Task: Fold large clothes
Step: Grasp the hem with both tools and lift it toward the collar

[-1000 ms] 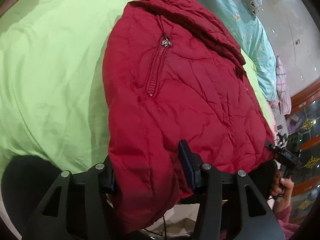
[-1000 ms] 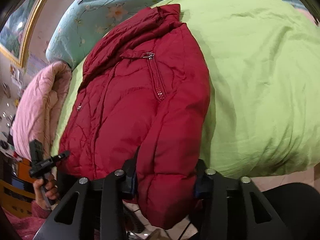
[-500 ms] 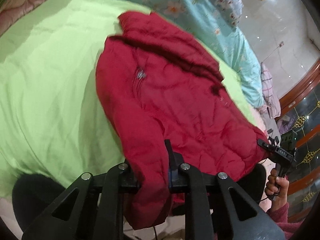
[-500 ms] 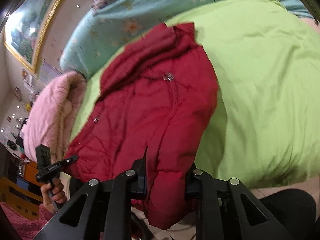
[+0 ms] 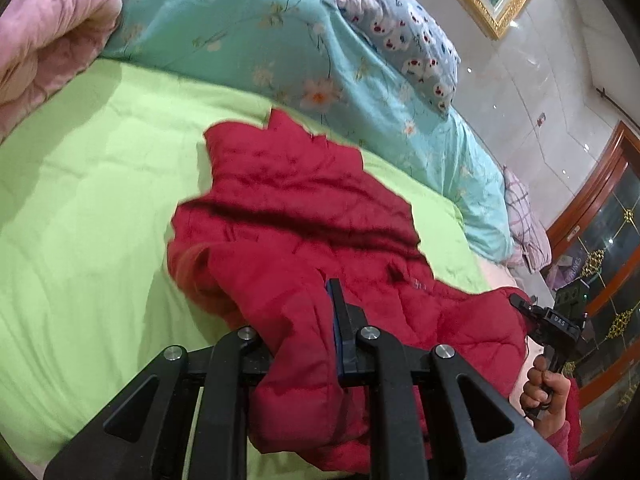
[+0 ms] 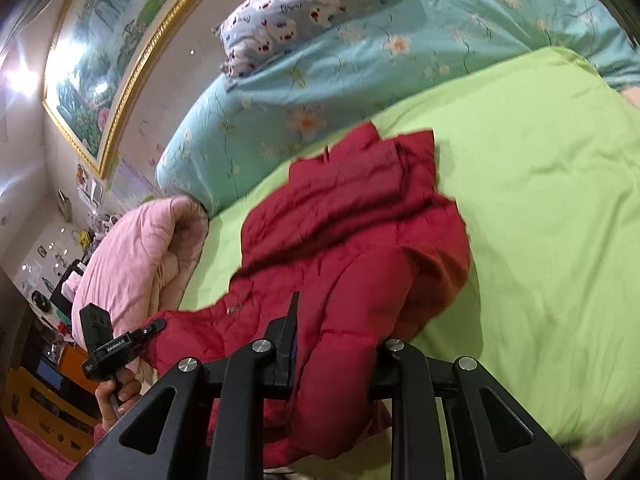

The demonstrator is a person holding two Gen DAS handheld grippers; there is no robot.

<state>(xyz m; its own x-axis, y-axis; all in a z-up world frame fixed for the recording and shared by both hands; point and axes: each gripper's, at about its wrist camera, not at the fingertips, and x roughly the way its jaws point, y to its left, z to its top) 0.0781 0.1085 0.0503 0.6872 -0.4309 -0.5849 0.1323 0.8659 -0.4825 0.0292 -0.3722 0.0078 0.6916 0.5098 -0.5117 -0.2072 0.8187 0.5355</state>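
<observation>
Lime-green bedspread (image 5: 88, 208) fills most of both views. Teal floral duvet (image 5: 248, 28) is bunched along the far edge, a cartoon-print pillow (image 5: 400, 36) on top of it. Rolled pink quilt (image 5: 48, 36) sits upper left in the left view, mid-left in the right view. Gold-framed painting (image 6: 100, 60) hangs on the wall upper left of the right view; wooden cabinet with glass (image 5: 600, 248) at the right edge of the left view.

Red puffer jacket (image 5: 304, 216) lies center frame on the bedspread, near hem raised and bunched toward both cameras. Left gripper (image 5: 304, 320) is clamped on the hem's fabric, jaws close together. Right gripper (image 6: 340, 340) is likewise pinched onto a thick fold of the hem. A hand (image 5: 548, 396) grips the right gripper's handle at lower right of the left view.

Versus a second ago: jaws of both grippers have closed from straddling the hem to gripping it, the hem is lifted off the bed edge, the zip pocket is folded out of sight, and more wall and bedding show.
</observation>
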